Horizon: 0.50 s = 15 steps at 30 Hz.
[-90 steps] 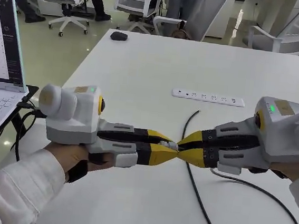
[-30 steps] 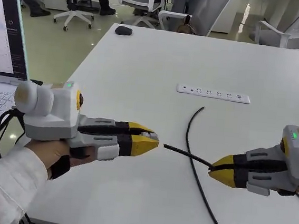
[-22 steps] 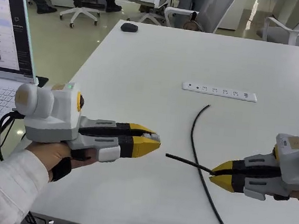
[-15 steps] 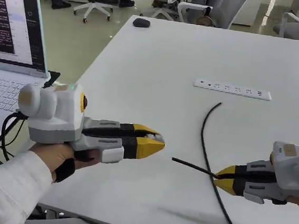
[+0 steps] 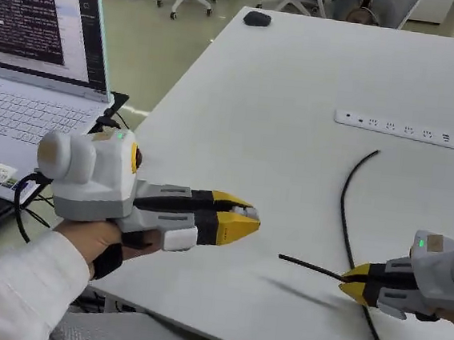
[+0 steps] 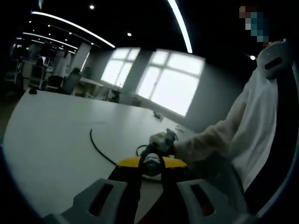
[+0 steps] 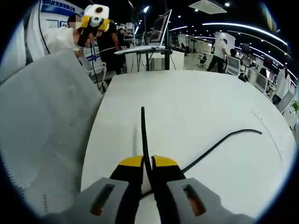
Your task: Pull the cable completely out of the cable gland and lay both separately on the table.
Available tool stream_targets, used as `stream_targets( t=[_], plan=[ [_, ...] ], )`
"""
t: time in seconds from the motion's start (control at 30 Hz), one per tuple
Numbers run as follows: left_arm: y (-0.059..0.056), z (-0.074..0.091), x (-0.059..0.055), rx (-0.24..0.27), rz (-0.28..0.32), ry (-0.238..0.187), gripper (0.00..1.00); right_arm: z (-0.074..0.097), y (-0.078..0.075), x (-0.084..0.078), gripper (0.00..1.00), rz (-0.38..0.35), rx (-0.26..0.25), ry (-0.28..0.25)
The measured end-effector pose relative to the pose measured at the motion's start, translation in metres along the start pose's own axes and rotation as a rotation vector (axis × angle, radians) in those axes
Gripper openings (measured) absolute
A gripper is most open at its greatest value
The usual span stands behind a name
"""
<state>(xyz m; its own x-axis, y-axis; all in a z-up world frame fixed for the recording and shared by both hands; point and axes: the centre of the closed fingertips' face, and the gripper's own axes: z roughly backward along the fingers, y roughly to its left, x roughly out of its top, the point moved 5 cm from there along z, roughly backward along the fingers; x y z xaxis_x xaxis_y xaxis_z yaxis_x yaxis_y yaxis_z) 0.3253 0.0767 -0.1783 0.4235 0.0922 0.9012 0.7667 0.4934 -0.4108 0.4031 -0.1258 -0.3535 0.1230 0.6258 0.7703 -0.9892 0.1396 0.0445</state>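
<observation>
Upper left of head view: open laptop (image 5: 32, 35), beside the white table (image 5: 258, 101).
Left centre: left gripper (image 5: 248, 216), held level above the table's near edge, tips pointing right. Jaws nearly together. In the left gripper view a small round part, the cable gland (image 6: 152, 161), sits pinched between the yellow tips. Gland too small to make out in the head view.
Centre: open gap between the left gripper's tips and the free end of the black cable (image 5: 342, 201). No cable through the gland.
Cable: free end sticks out leftward from the right gripper. The rest lies on the table, curving up toward the upper right and running down to the bottom edge.
Lower right: right gripper (image 5: 349, 280), jaws closed on the cable just behind its free end. Confirmed in the right gripper view.
Upper right: white power strip (image 5: 392, 128), flat on the table, well apart from both grippers.
</observation>
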Motion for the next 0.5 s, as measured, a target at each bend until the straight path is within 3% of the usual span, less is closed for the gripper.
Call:
stream_targets(
  t=[0.33, 0.5],
  plan=[
    [0.006, -0.001, -0.005, 0.036, 0.025, -0.002, 0.16, -0.012, 0.001, -0.014, 0.07, 0.022, 0.034, 0.045],
    [0.007, -0.003, -0.007, 0.037, 0.031, 0.001, 0.16, -0.013, -0.001, -0.016, 0.08, 0.018, 0.034, 0.040]
  ],
)
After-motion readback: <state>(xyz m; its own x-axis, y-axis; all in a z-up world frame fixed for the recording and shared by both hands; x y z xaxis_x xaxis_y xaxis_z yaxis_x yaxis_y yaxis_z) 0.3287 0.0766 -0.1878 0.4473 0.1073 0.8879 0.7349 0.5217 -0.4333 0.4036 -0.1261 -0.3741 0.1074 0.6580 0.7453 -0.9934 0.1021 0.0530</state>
